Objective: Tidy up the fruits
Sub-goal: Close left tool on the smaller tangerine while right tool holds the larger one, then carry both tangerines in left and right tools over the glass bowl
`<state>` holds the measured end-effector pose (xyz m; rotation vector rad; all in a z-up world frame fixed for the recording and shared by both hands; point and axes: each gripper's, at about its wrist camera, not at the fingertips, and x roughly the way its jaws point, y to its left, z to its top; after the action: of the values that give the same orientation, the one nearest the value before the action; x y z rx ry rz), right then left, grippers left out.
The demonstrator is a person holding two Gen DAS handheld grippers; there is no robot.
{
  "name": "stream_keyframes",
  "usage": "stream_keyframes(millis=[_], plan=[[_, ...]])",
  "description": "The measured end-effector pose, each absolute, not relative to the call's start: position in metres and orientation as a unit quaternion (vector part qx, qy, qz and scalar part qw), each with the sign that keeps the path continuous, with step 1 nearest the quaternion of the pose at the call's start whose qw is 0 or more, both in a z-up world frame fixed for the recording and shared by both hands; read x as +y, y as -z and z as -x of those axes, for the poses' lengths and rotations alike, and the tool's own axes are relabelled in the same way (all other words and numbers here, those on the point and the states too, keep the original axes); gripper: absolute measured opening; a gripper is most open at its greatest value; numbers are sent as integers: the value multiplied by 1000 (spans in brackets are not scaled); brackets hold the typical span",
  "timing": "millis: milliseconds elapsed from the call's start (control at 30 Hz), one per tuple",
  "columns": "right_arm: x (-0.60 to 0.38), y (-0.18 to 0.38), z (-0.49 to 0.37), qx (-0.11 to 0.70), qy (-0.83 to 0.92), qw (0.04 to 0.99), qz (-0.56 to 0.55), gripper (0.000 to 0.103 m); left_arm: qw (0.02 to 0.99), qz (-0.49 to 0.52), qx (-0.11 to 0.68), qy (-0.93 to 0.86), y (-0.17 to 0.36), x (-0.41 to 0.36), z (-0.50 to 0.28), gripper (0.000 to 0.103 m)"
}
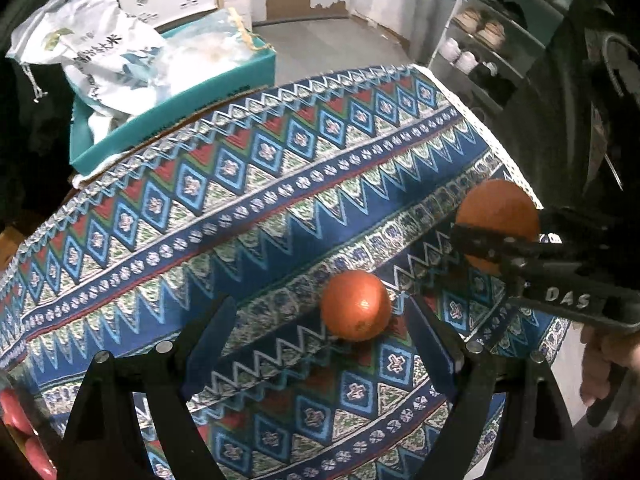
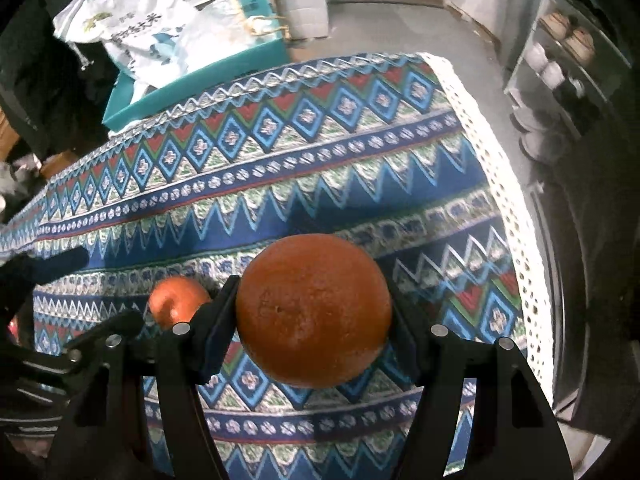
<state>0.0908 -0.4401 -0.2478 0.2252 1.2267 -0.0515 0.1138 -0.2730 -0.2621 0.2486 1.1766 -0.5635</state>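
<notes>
A large orange (image 2: 314,310) hangs above the patterned tablecloth (image 2: 280,184), and my right gripper (image 2: 312,300) is shut on it, a pad pressing each side. The left wrist view shows the same orange (image 1: 498,212) in the right gripper (image 1: 500,240) near the table's right edge. A smaller orange (image 1: 355,306) lies on the cloth between the fingers of my left gripper (image 1: 316,320). That gripper is open, and the fruit sits close to its right finger without being pressed. From the right wrist the small orange (image 2: 178,300) peeks out behind the left finger.
A teal box (image 1: 180,108) holding a white printed bag (image 1: 92,48) stands past the table's far edge. A shelf rack with bowls and cups (image 1: 476,44) is on the right. The cloth's white lace hem (image 2: 500,184) marks the right edge. Pink-red rounded things (image 1: 18,416) show at lower left.
</notes>
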Motion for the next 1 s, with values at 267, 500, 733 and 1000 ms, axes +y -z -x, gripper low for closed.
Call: stream_keyframes(millis=[267,500,733,1000], plan=[[-447,255,-87,574,34,809,-120,68,773,-101,572,256,287,-283,-113,87],[-441,254,-91,571,23,812,-121,68,768,-88,581,255,298,-285,-115,87],[-440,257,-92,573,20,810,-121,68,753,-87,595,268,310,-293,-117,55],[-439,253,-92,570,19,812,-120,68,763,-84,578,276,306,-292,-115,46]])
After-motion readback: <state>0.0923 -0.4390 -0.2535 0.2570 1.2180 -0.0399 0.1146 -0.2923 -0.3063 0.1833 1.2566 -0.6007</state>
